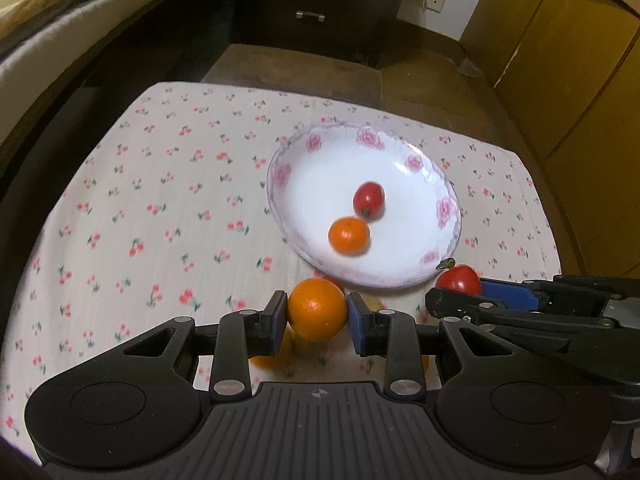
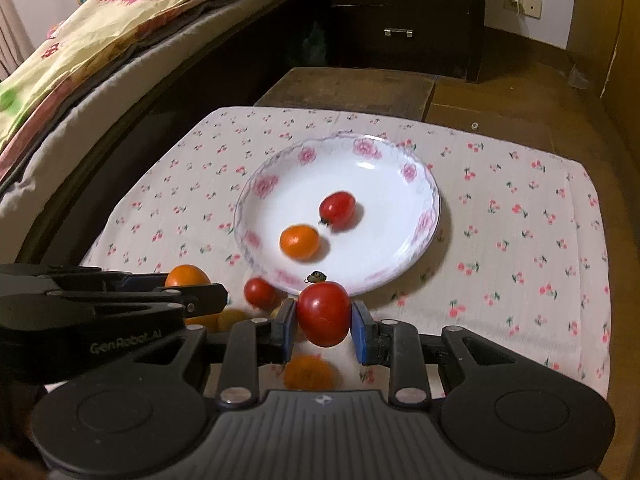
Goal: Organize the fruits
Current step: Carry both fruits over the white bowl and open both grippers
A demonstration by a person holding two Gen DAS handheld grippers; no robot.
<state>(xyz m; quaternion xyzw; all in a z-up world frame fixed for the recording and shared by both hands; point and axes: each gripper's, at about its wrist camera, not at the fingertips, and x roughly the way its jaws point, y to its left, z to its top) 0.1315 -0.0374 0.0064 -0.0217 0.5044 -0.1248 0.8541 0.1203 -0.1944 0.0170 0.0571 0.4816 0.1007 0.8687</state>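
The left gripper [image 1: 317, 316] clamps an orange [image 1: 317, 309] and the right gripper [image 2: 323, 316] clamps a tomato [image 2: 324, 313], both low in frame beside the plate [image 2: 430, 216], likely bound for it.

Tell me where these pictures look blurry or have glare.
Left wrist view: the tomato and small orange in the plate are smeared by motion, the cloth is soft. Right wrist view: a white glare spot on the plate; the fruit under the tool is blurred.
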